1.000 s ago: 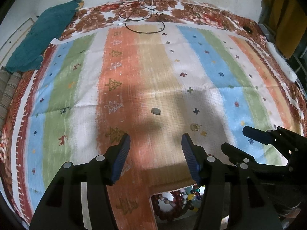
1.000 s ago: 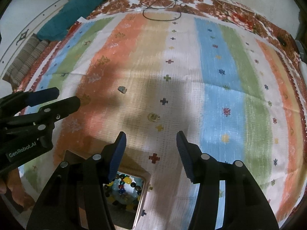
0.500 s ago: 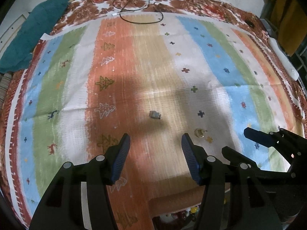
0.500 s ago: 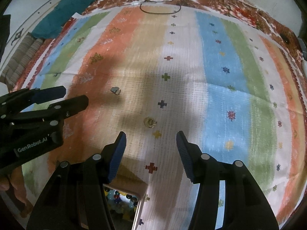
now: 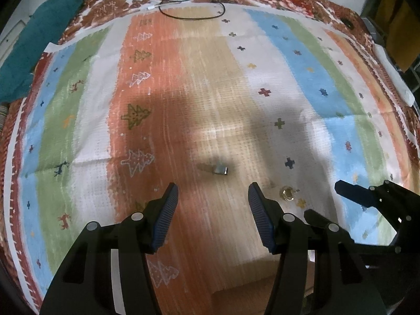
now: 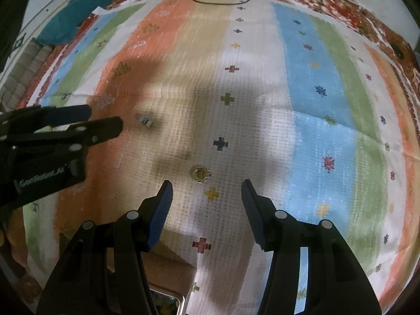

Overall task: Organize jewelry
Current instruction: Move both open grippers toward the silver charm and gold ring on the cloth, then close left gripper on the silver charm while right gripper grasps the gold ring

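Left hand-held gripper (image 5: 212,197) wide open, empty; right hand-held gripper (image 6: 206,193) likewise.

Domestic room, likely a bedroom or living area. A printed cloth with orange, tan, white, blue and green stripes (image 5: 204,84) lies spread ahead of the grippers over a red-brown floral sheet (image 5: 288,2). A teal folded fabric (image 5: 34,50) lies far left; a black looped cable (image 5: 194,13) lies at the far edge.
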